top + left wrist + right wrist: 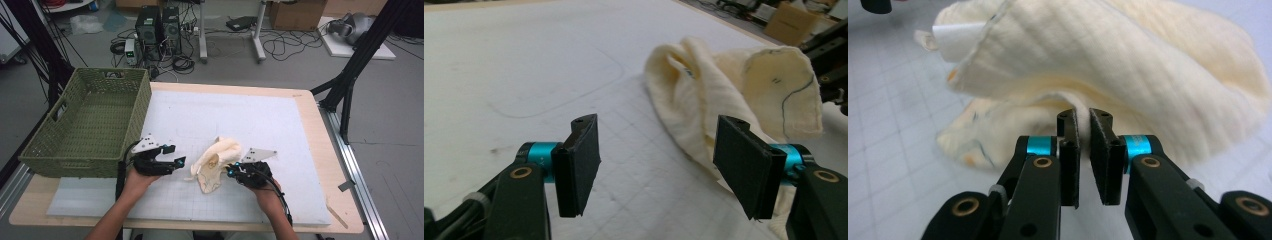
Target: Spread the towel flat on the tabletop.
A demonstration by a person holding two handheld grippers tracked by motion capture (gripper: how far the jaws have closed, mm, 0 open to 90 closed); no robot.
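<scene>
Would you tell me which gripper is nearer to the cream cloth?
Right. The right gripper is pinching a fold of the cloth; the left gripper sits open just left of it, not touching.

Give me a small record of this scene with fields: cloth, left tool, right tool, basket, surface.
cloth: cream cloth, crumpled, on the mat near the front
left tool: left tool open, nothing between the pads, cloth just beyond it
right tool: right tool shut on a fold of the cloth
basket: green basket at the table's left edge, looks empty
surface: white grid mat on a wooden table
</scene>
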